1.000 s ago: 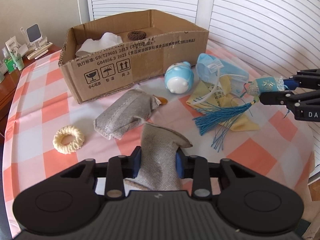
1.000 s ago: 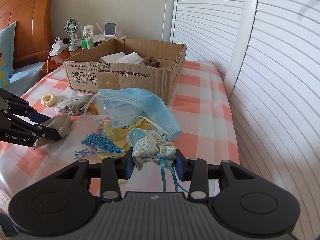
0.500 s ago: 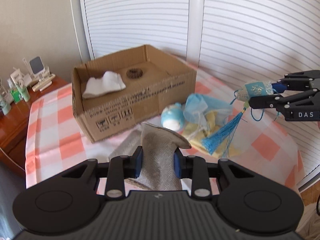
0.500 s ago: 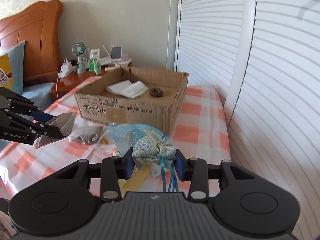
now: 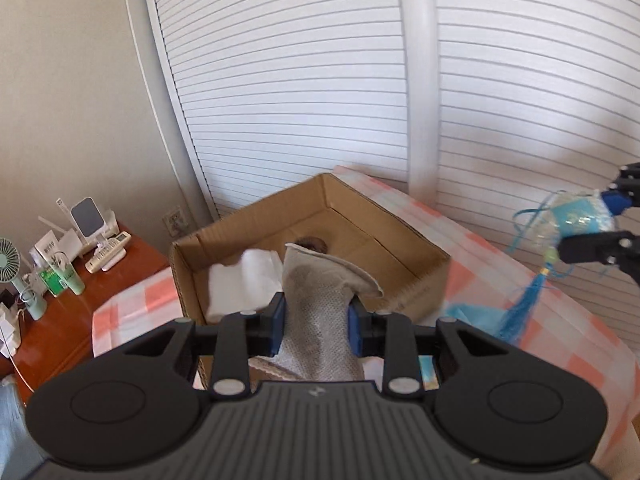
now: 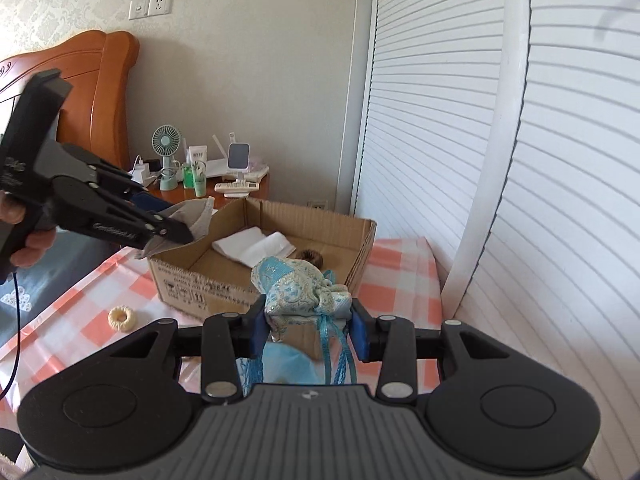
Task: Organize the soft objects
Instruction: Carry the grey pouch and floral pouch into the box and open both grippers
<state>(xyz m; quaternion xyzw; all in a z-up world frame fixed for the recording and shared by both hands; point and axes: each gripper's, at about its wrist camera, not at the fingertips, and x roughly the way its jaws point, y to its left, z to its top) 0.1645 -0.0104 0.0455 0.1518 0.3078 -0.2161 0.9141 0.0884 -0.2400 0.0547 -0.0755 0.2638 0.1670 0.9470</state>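
Note:
My left gripper [image 5: 316, 330] is shut on a grey sock [image 5: 320, 300] and holds it in the air at the near edge of the open cardboard box [image 5: 416, 276]. It also shows in the right wrist view [image 6: 176, 236], over the box's left corner. My right gripper [image 6: 308, 326] is shut on a blue patterned pouch [image 6: 296, 290] with ribbons and a blue tassel [image 5: 520, 308], raised before the box [image 6: 200, 276]. The box holds a white cloth [image 6: 252, 246] and a brown ring [image 6: 310, 257].
A cream scrunchie [image 6: 122, 319] lies on the checked tablecloth [image 6: 80, 300] left of the box. A blue face mask [image 6: 288, 364] lies below my right gripper. A nightstand [image 5: 60, 320] with a fan and bottles stands at the left. Slatted white doors [image 5: 320, 100] run behind.
Both grippers have risen and moved toward the box with their loads. The tassel has lifted off the table. The box now sits closer beneath both grippers.

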